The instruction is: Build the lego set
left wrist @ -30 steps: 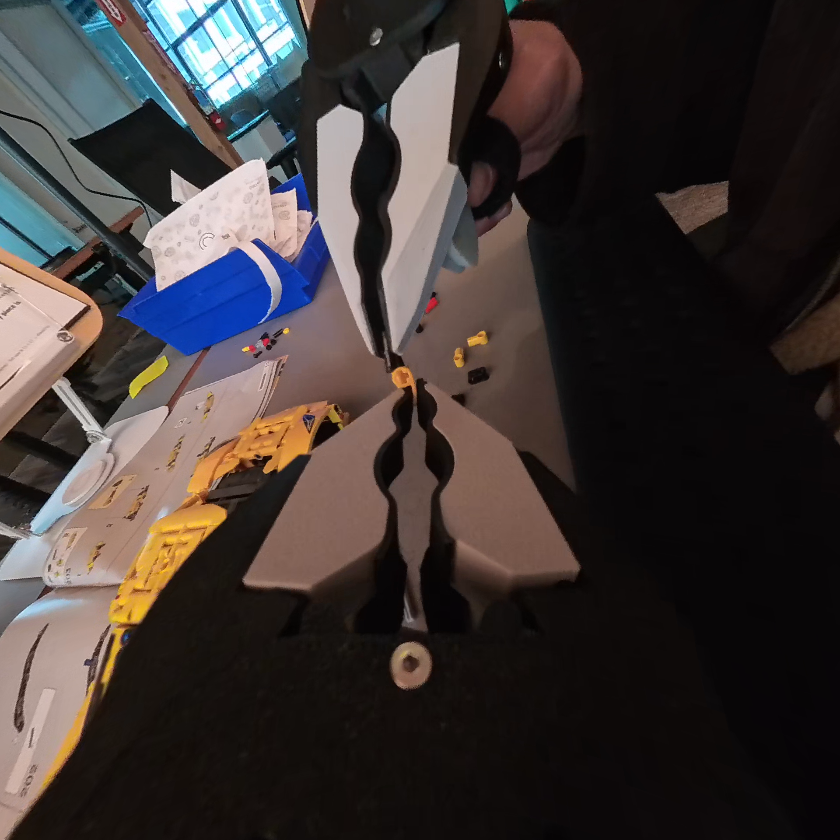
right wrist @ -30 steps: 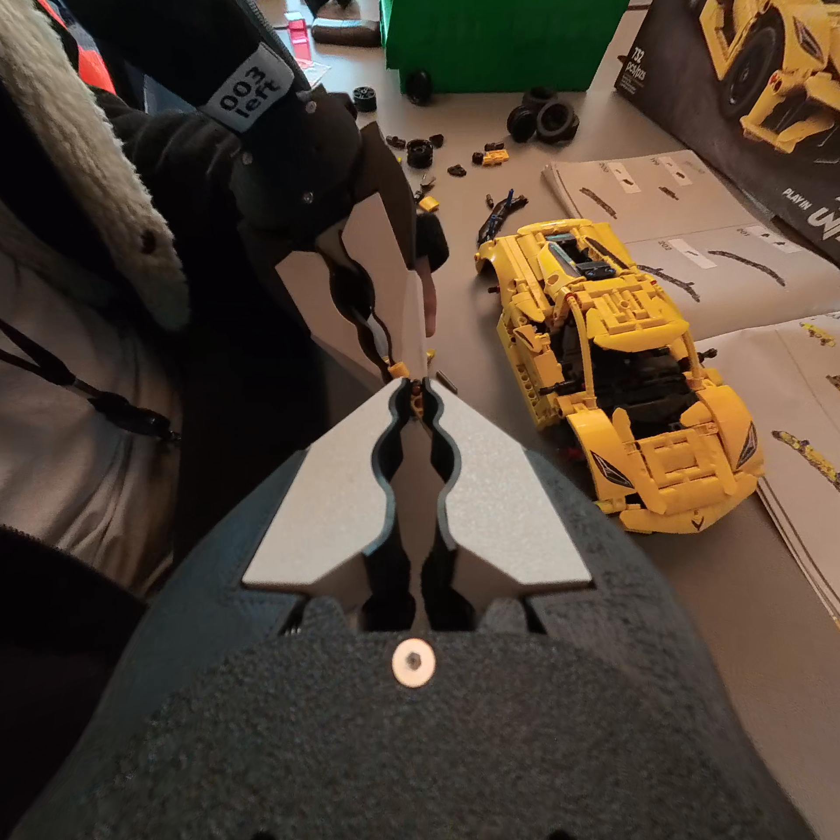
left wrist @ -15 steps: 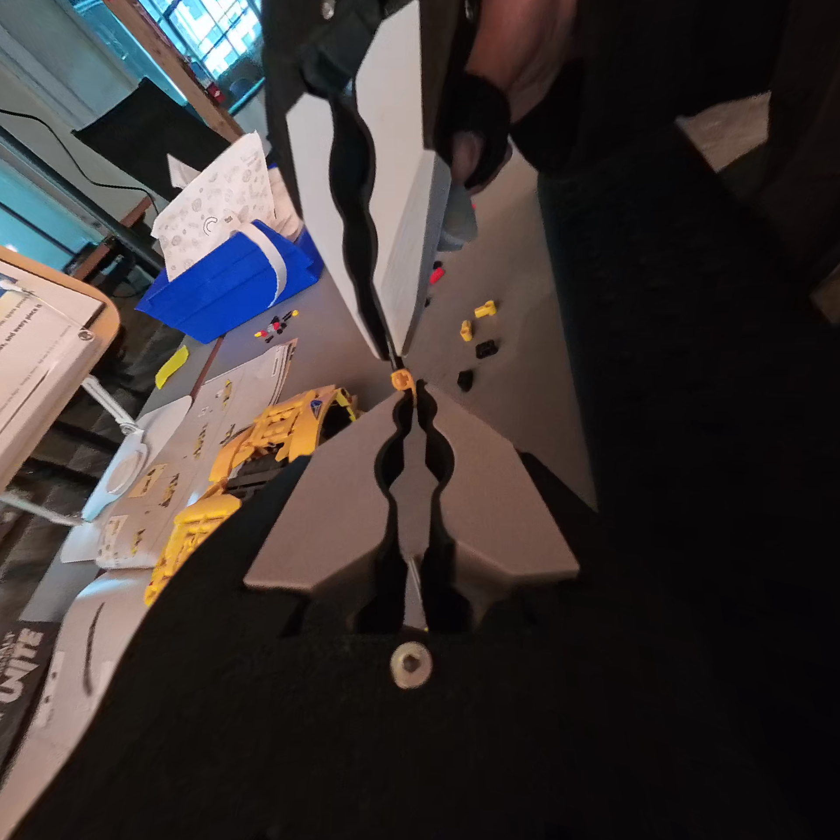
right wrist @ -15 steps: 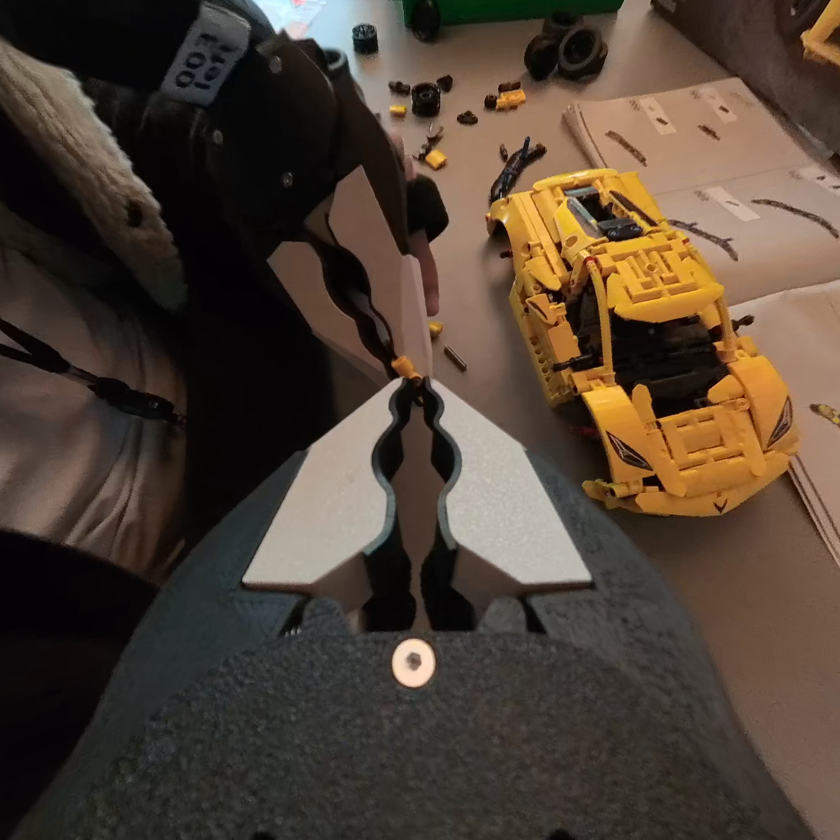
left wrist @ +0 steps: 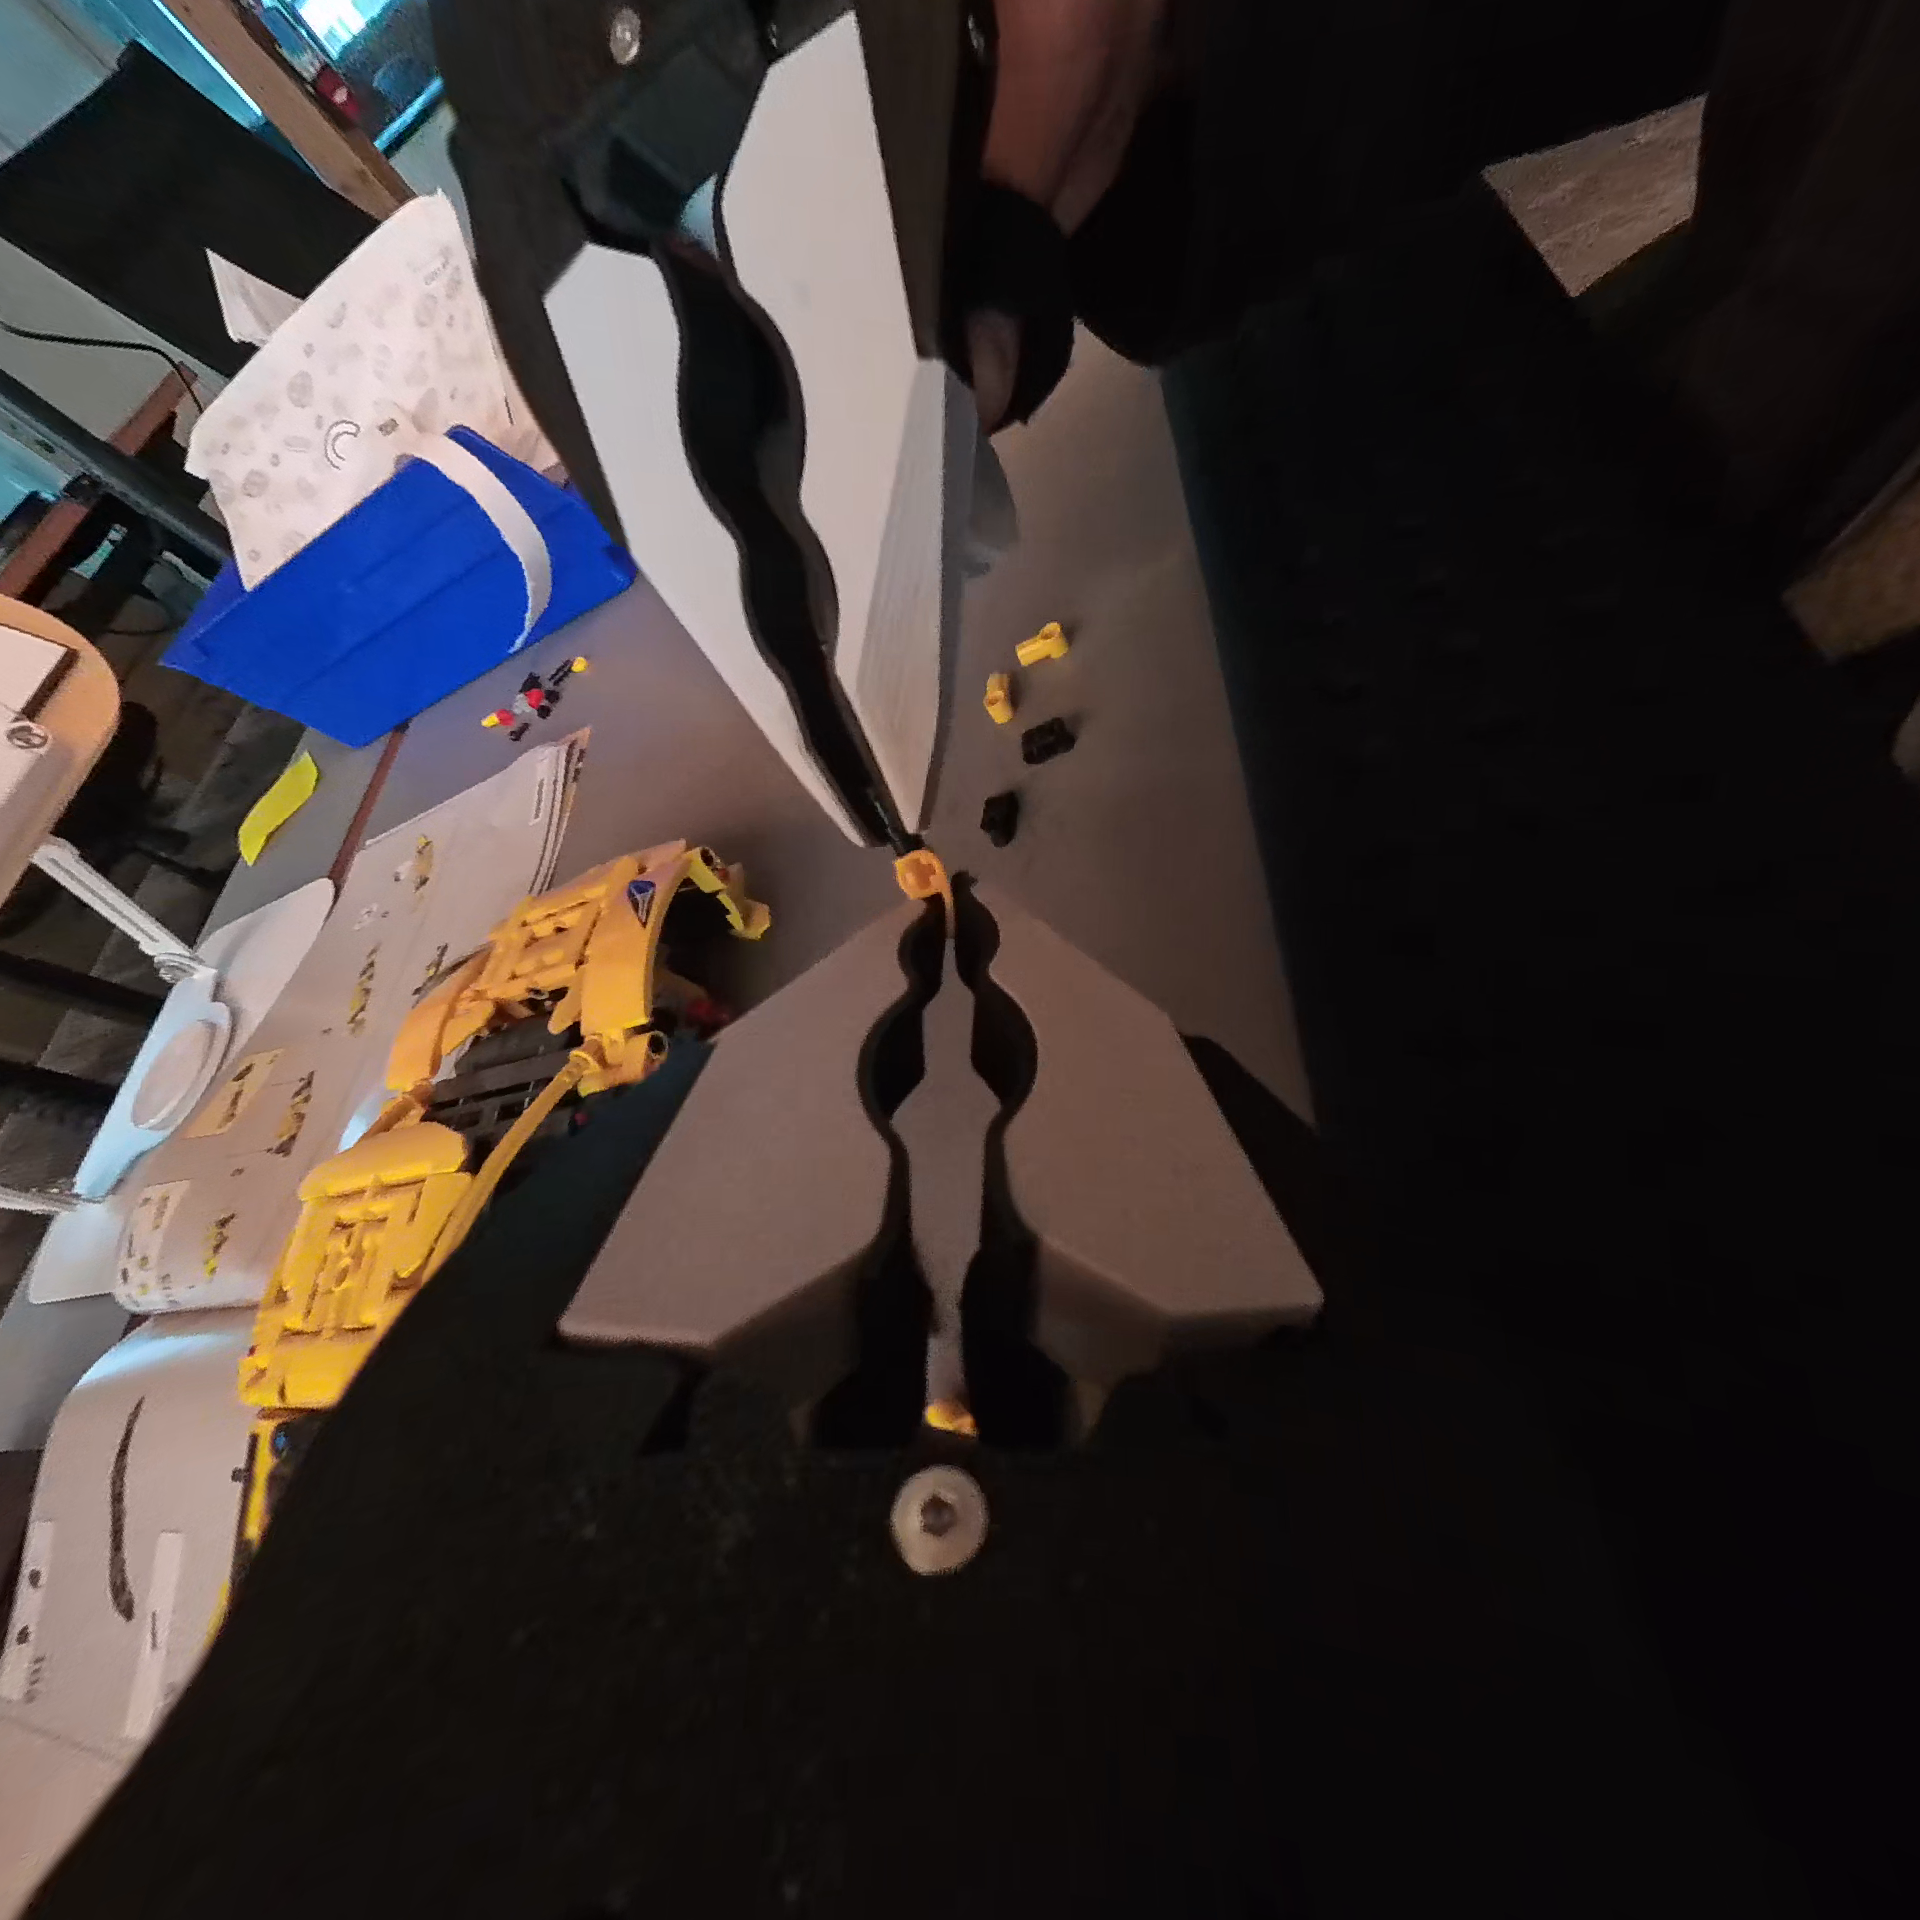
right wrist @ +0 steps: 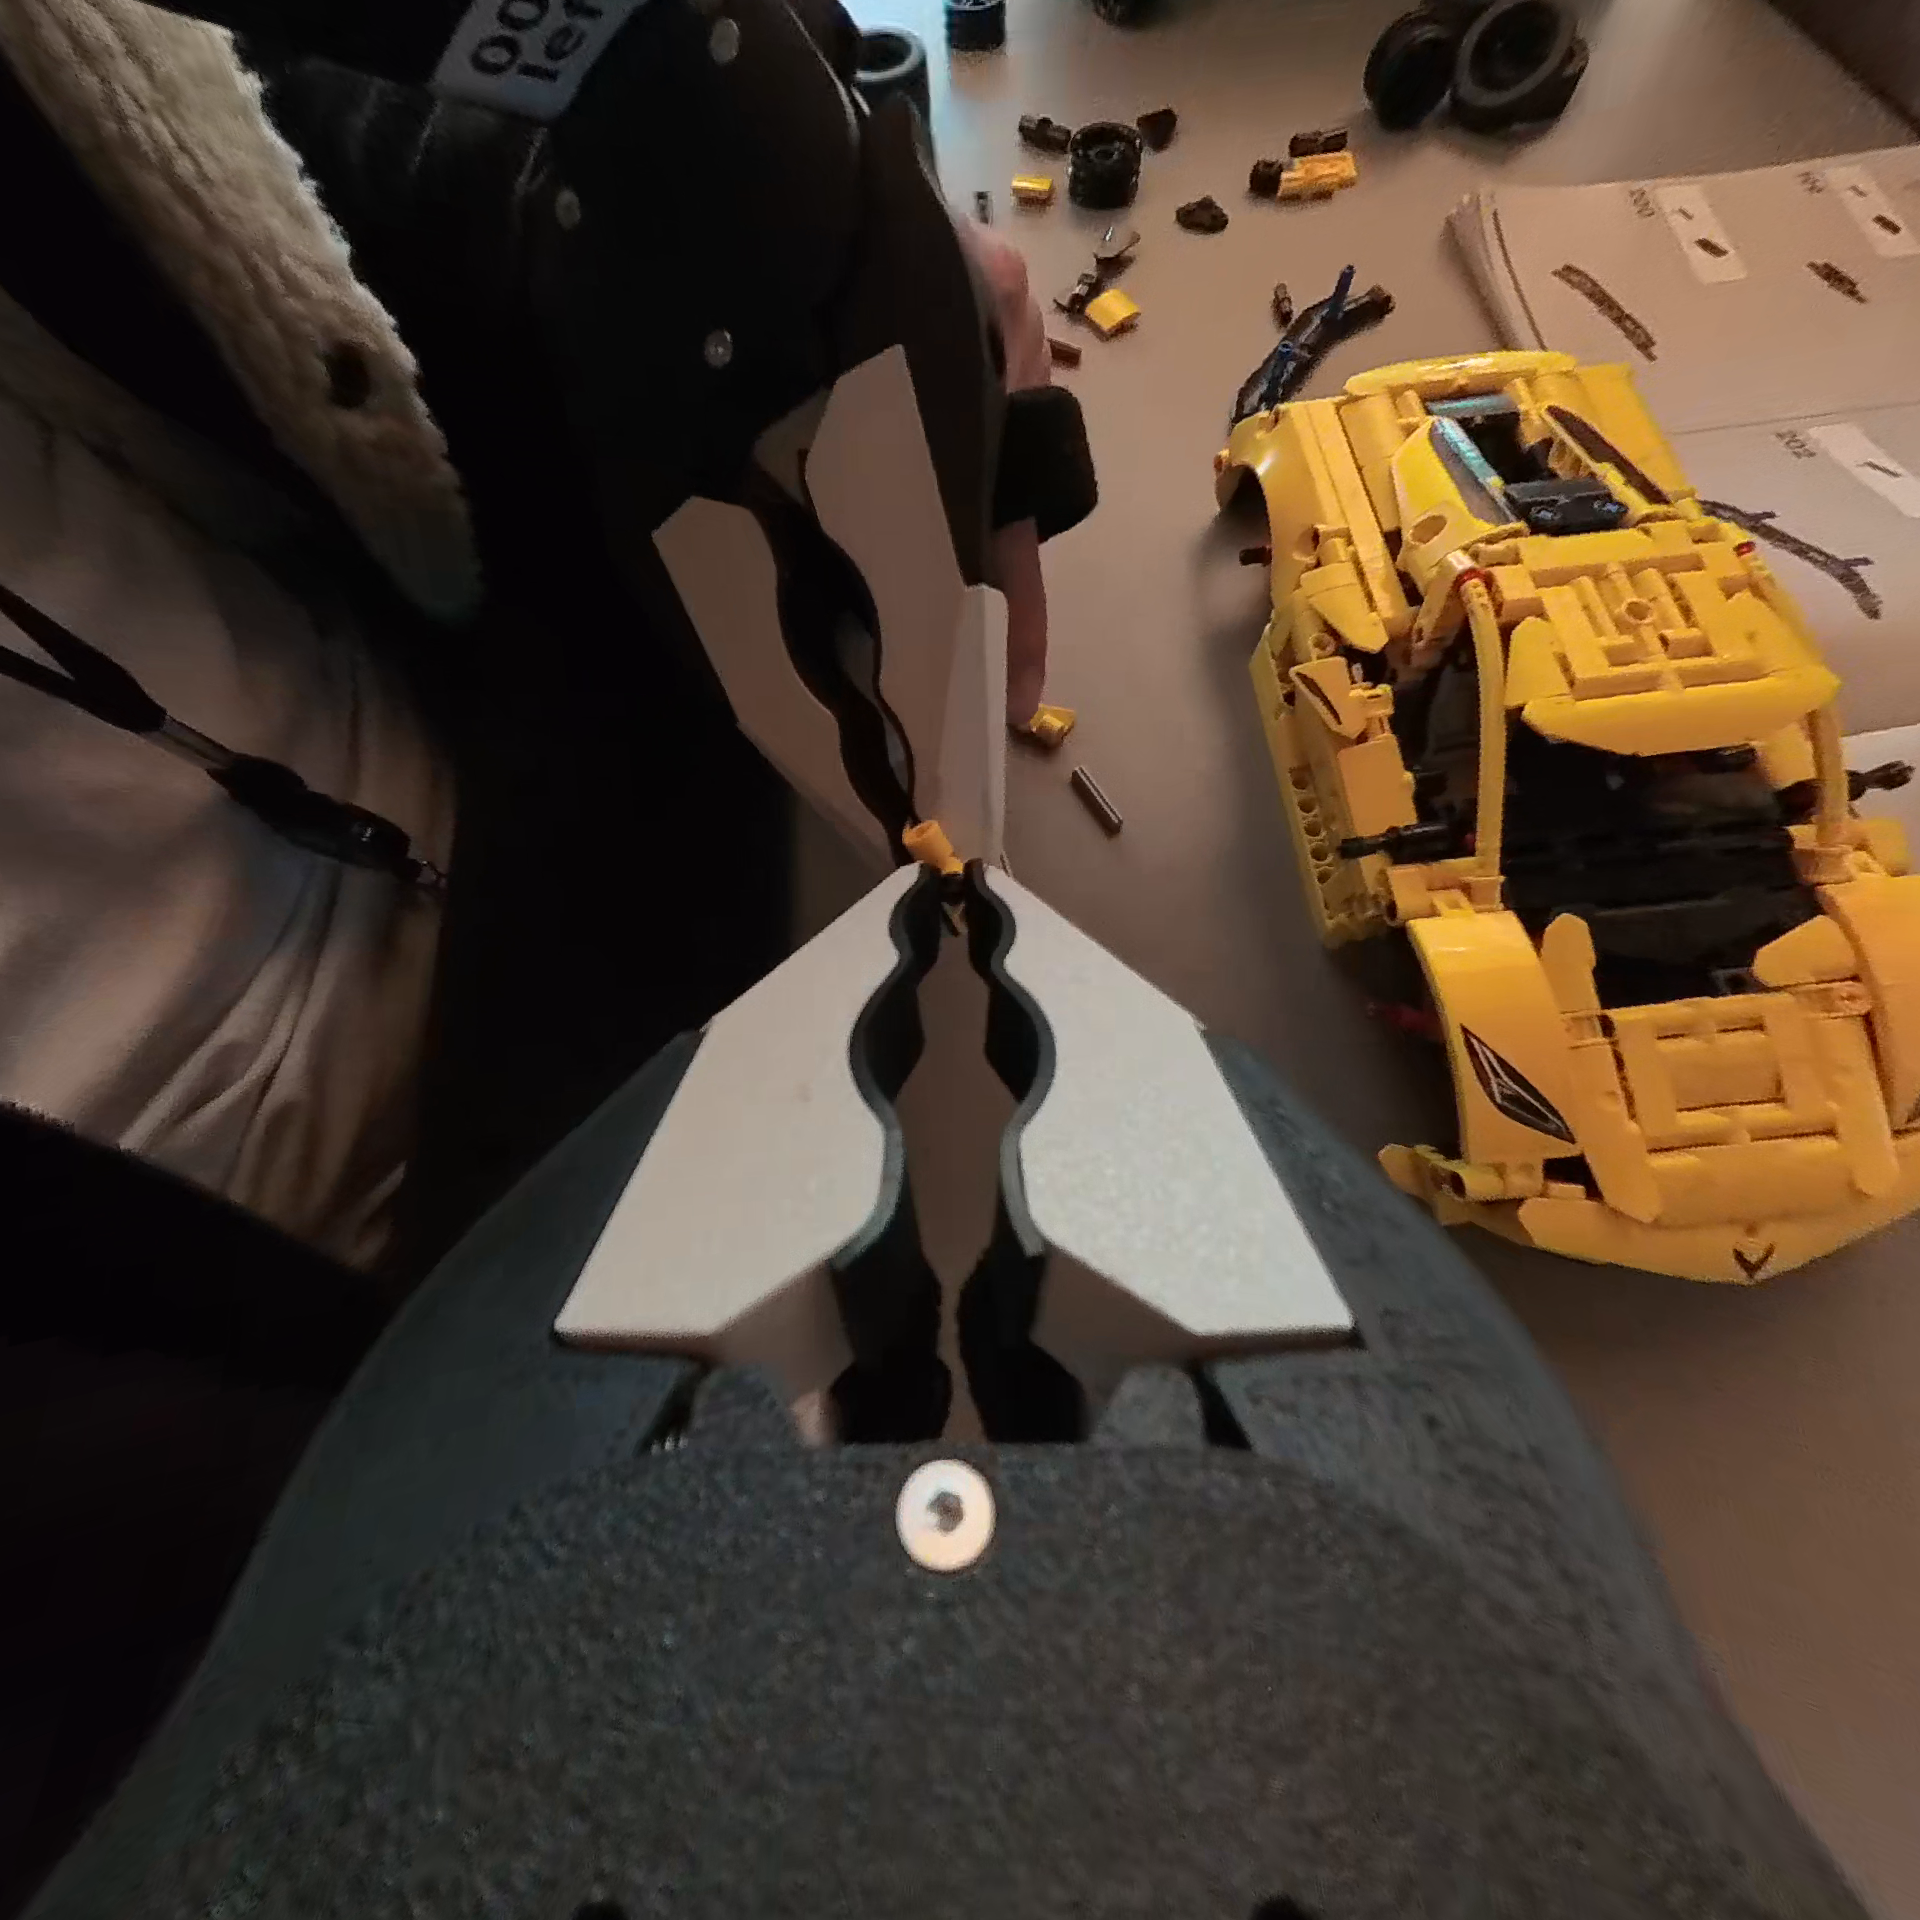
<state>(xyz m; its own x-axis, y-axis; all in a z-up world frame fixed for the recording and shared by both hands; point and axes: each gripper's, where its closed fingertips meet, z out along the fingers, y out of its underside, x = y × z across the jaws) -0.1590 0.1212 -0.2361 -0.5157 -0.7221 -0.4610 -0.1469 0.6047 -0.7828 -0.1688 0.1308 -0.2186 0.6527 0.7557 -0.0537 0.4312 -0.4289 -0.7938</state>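
**A workshop-style workroom**

I am working in what looks like a workshop or lab space: a plain grey table (left wrist: 1132,582) carries a blue plastic parts bin (left wrist: 395,613), with a bare wooden beam (left wrist: 301,94), black cables and large gridded windows behind.

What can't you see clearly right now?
1. Both views: whether the pin is seated in the yellow piece. The joint is tiny and crowded by the tips of the left gripper and right gripper.
2. Left wrist view: the car's near end, behind that gripper's body.
3. Right wrist view: tyres, cut by the top edge.
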